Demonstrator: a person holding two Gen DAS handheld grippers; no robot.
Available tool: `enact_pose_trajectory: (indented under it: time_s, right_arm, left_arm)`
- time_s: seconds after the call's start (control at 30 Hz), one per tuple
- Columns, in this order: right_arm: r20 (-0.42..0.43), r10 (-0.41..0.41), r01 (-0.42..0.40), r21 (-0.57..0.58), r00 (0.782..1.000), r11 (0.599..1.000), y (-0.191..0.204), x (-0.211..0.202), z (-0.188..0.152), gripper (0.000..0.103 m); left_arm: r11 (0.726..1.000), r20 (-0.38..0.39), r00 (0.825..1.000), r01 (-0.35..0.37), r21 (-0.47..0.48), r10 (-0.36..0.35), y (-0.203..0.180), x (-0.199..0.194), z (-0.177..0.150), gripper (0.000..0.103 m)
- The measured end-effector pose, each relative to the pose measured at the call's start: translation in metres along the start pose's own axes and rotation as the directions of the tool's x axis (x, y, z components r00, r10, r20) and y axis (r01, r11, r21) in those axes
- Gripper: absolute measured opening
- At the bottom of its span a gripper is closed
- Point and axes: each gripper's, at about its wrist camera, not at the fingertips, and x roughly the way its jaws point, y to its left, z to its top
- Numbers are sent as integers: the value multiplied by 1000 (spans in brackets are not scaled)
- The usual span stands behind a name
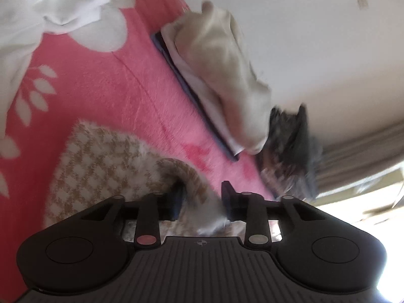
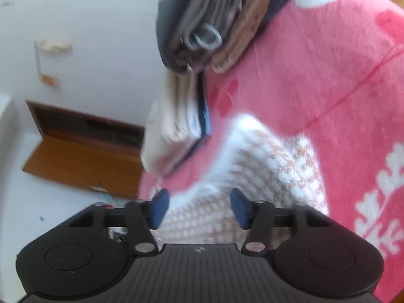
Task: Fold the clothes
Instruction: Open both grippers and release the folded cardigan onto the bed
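Pink fleece covered the bed: a fuzzy blanket [image 1: 101, 80] with white leaf and flower shapes and a thin seam line. On it lay the sweater [image 2: 252, 166], a soft knit in a tan-and-white houndstooth check with a fluffy white edge. The left claw [image 1: 202, 197] had its dark pads parted, with a fold of the sweater bunched between them; whether they pinched it could not be told. The right claw [image 2: 199, 205] stood released, blue pads wide apart over the knit. Far beyond, at the bed's edge, sat a cream stack [image 1: 222, 75] on a flat dark-blue piece, beside a grey-brown pile [image 2: 209, 20]. White cloth [image 1: 50, 7] lay crumpled far left. No writing was legible.
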Motion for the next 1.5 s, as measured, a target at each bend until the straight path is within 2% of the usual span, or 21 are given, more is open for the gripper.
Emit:
enact_pose_trajectory:
  time_s: [0.1,0.17,0.23,0.37,0.43,0.53,0.63,0.7,0.8,0.9,0.97,1.0,1.07,1.13,1.3,1.37,1.43,1.47,1.5]
  right_arm:
    - [22,-28,28,19,999,999,-1,-11,1,67]
    - [28,-48,47,11,998,999,0,-18,0,67]
    - [37,-49,49,2,998,999,1,-28,-2,67]
    - [17,-59,60,-32,998,998,15,-66,-19,67]
    - [-38,-47,47,-24,998,999,22,-88,-38,68]
    - [-143,-58,59,8,988,998,26,-113,-81,73]
    - [-192,-76,93,82,979,992,9,-124,-131,75]
    - [-188,-112,140,140,976,980,-12,-123,-160,75]
    - [-194,-169,215,244,966,946,-46,-114,-187,75]
    - [-157,-229,257,192,961,947,-44,-118,-193,74]
    - [-108,-244,257,131,964,957,-36,-125,-188,75]
    - [-95,-236,248,139,967,959,-39,-123,-185,76]
    - [-86,-209,222,187,974,957,-51,-115,-182,77]
    - [-72,-177,189,222,982,956,-61,-105,-177,77]
    - [20,-104,97,216,994,971,-65,-82,-163,78]
    - [42,-99,88,199,994,976,-63,-77,-161,78]
    - [63,-94,82,176,994,981,-59,-72,-159,78]
    - [73,-91,78,165,993,983,-57,-70,-158,76]
    - [80,-89,77,147,993,986,-53,-69,-156,65]
  left_arm:
    - [999,109,994,5,-33,-1,1,-22,2,49]
    - [999,173,985,12,-53,-2,3,-41,3,50]
    - [998,193,981,7,-65,5,6,-62,2,50]
    - [995,153,986,-73,75,60,-7,-112,-23,51]
    - [984,99,991,-101,146,86,-11,-132,-48,58]
    - [968,-6,993,-116,224,120,-5,-154,-100,72]
    - [970,-58,991,-107,217,123,18,-157,-146,76]
    - [978,-63,990,-115,172,127,37,-148,-167,84]
    - [978,-40,986,-153,144,160,49,-141,-179,80]
    - [971,11,985,-170,167,170,49,-144,-184,85]
    - [966,45,983,-181,182,176,50,-146,-187,89]
    - [968,52,983,-182,174,176,51,-143,-187,90]
    - [971,69,983,-181,154,173,55,-131,-186,90]
    - [966,123,978,-191,174,171,53,-121,-185,90]
    - [946,236,955,-235,225,181,47,-102,-183,89]
    - [931,269,942,-270,247,202,43,-98,-186,84]
    - [919,290,931,-300,256,224,40,-97,-188,70]
    - [919,288,932,-297,259,220,40,-97,-188,65]
    - [920,283,935,-289,266,212,40,-99,-187,55]
